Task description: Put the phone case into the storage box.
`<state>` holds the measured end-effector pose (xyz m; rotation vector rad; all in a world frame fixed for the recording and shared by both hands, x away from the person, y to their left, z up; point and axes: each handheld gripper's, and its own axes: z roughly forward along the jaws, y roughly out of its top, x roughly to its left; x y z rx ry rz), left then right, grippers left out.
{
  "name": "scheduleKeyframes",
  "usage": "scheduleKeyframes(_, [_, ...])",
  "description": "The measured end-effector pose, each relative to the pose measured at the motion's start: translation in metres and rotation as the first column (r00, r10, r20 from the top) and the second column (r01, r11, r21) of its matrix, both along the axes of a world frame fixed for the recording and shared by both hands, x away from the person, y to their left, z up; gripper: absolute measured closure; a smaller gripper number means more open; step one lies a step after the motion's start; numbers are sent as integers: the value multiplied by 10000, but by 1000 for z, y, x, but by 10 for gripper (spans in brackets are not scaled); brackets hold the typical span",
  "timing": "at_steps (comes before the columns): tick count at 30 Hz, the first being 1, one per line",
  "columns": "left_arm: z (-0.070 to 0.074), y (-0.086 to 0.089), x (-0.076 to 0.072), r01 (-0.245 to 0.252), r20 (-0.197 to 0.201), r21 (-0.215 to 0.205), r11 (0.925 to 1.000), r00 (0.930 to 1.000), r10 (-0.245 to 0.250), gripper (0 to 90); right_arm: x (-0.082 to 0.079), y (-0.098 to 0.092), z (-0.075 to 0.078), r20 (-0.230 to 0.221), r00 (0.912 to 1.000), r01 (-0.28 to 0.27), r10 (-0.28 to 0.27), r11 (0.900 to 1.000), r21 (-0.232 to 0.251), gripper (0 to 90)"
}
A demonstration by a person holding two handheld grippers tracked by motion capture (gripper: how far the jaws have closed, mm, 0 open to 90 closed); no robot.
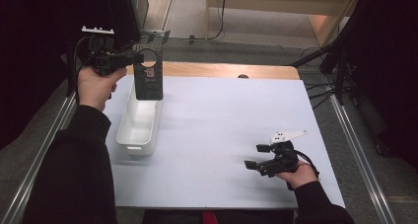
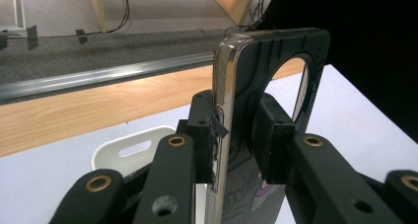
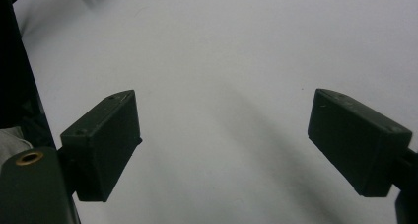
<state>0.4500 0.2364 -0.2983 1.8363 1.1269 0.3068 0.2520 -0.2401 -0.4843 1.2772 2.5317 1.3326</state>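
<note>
I'm pinching thin black plastic phone case with round cutout (image 1: pixel 148 75) in left gripper (image 1: pixel 132 59) fingers (image 2: pixel 203 130) | light, slightly flexible, glossy edge probably slippery, so holding near cutout | right gripper (image 1: pixel 257 156) fingers (image 3: pixel 101 145) hanging open over white tabletop (image 1: pixel 231 115)

The lower end of the phone case (image 2: pixel 276 86) I hold runs off the bottom of my left gripper view, its printed design cut short. From above, the label on it is too small to read, and it hides part of the white bin (image 1: pixel 139 130), I think.
</note>
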Motion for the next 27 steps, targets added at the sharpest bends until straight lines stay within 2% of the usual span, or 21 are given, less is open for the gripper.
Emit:
scheduleKeyframes(10, [-1,6,14,-155,108,35,9999,9998,154,721,-4,-2,0,46,9999,148,-148,9999,79,117])
scheduleKeyframes(19, [-3,3,24,-122,280,286,9995,9995,114,722,-7,-3,-1,9,9994,339,-339,9993,159,117])
scheduleKeyframes(27, [-7,6,33,-242,420,212,9995,9988,233,721,-9,-3,-1,35,9991,413,-414,9991,135,117])
